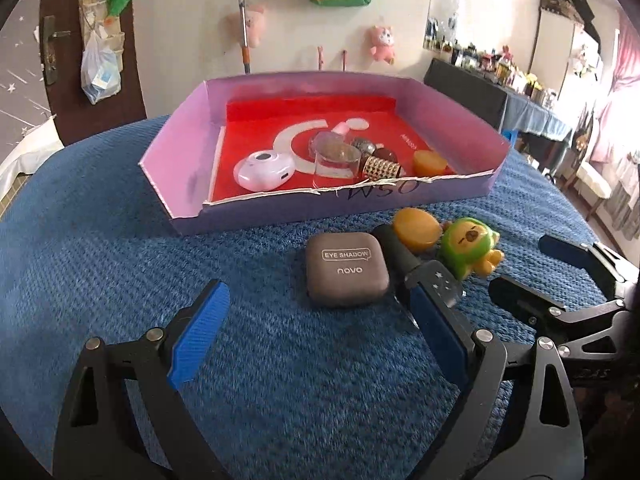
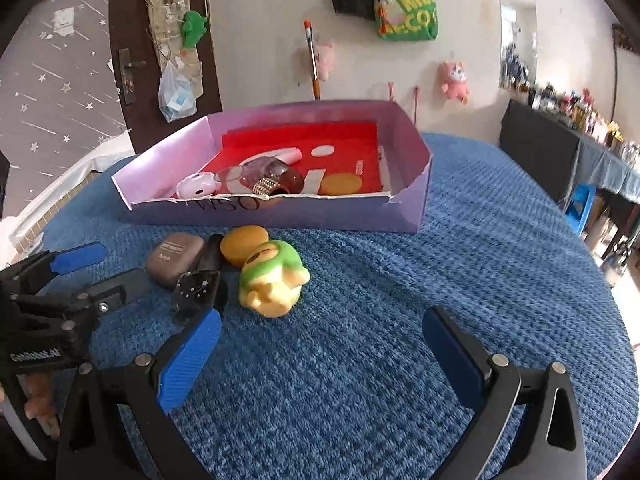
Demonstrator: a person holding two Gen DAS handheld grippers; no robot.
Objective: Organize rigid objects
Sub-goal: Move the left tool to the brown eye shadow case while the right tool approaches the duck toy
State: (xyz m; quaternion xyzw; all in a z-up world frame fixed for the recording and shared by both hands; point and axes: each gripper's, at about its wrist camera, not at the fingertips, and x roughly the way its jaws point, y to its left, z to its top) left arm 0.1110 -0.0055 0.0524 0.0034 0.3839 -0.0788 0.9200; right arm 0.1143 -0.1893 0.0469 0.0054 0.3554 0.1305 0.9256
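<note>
A purple cardboard tray point(image 1: 192, 136) with a red floor point(image 2: 408, 136) stands on the blue cloth. It holds a white round case point(image 1: 264, 170), a clear cup point(image 1: 334, 160), a studded tube point(image 1: 382, 168) and an orange disc point(image 1: 429, 163). In front of the tray lie a grey eye shadow case point(image 1: 346, 274), a black starred tube point(image 1: 416, 264), an orange disc point(image 1: 416, 228) and a green-and-yellow toy figure point(image 1: 470, 246). My left gripper point(image 1: 316, 332) is open and empty just short of the grey case point(image 2: 174, 258). My right gripper point(image 2: 320, 356) is open and empty, near the toy point(image 2: 272, 276).
The blue cloth point(image 2: 480, 260) covers a round table whose edge curves off at the right. A dark door point(image 1: 80, 60) and a wall with hanging plush toys stand behind. A dark side table point(image 2: 560, 152) with bottles is at the far right.
</note>
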